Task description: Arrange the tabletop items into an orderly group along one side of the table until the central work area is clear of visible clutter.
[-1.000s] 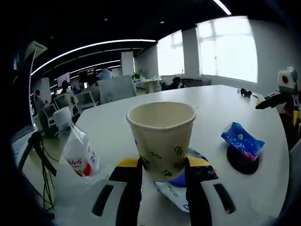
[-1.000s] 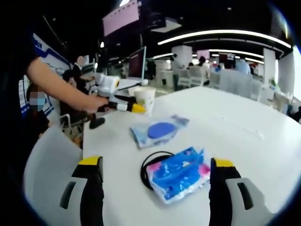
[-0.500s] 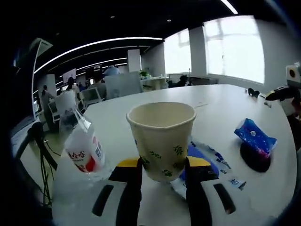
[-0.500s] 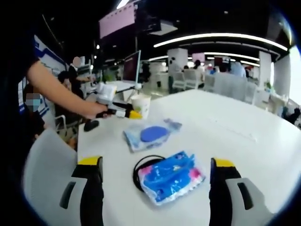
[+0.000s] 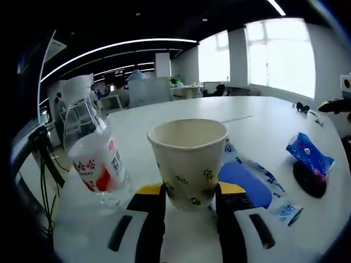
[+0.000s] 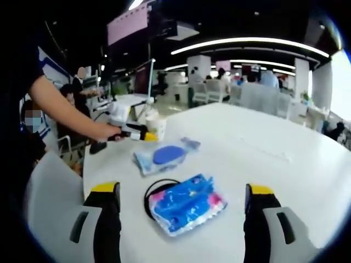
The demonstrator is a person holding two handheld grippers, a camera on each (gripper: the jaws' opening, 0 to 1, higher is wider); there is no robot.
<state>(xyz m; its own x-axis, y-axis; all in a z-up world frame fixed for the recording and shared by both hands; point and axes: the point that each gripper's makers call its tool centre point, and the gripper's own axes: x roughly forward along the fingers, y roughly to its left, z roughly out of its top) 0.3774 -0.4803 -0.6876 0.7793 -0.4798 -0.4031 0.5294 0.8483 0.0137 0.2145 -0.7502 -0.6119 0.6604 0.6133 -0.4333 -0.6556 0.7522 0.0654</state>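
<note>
The left tongs (image 5: 189,197), clamping the paper cup (image 5: 189,161), have carried it closer to the water bottle (image 5: 93,150) (now just beside it), farther from the blue tissue pack (image 6: 184,204).

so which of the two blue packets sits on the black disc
The crinkled blue tissue packet between the right tongs; the flat clear pouch with the blue round lies directly on the table.

White table (image 6: 285,153) bears bottle (image 5: 96,159), blue-disc packet (image 6: 162,156), tissue pack (image 6: 184,203).
</note>
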